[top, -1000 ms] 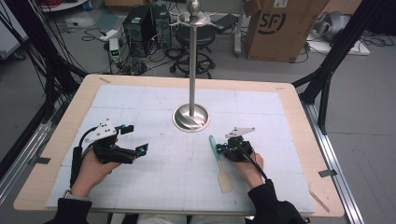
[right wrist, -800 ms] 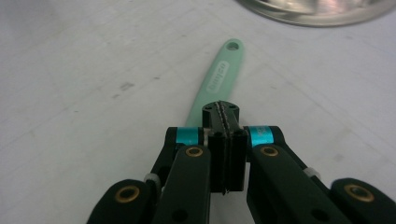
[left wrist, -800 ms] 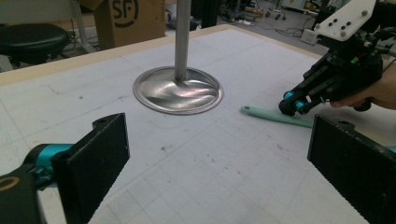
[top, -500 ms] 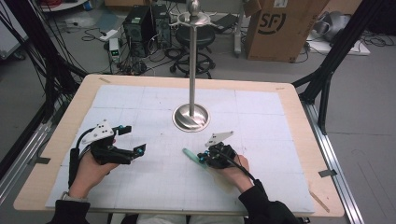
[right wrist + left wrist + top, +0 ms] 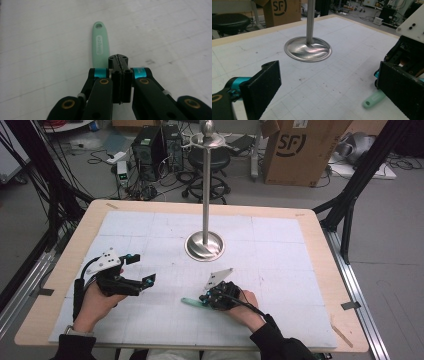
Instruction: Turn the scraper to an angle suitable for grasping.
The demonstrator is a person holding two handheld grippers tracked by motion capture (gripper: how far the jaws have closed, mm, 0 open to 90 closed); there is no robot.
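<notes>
A utensil with a mint-green handle (image 5: 192,302) lies low over the white mat, its handle pointing left. My right gripper (image 5: 204,299) is shut at its inner end, and the rest of the utensil is hidden under the gripper and hand. In the right gripper view the shut right gripper (image 5: 121,60) has the green handle (image 5: 100,47) sticking out ahead, just left of the jaw tips. My left gripper (image 5: 143,268) rests on the mat at the left, open, with nothing between its fingers. Past the open left gripper (image 5: 330,80) lies the handle's tip (image 5: 373,99).
A metal stand with a round base (image 5: 204,245) and a tall pole rises mid-table; its base (image 5: 308,49) lies ahead of the left gripper. The white gridded mat (image 5: 280,250) covers a wooden table. A cardboard box (image 5: 300,150) and cables are on the floor behind.
My right hand has slid left across the mat with the utensil, whose handle has swung from pointing away to pointing left. The left hand has stayed put.
</notes>
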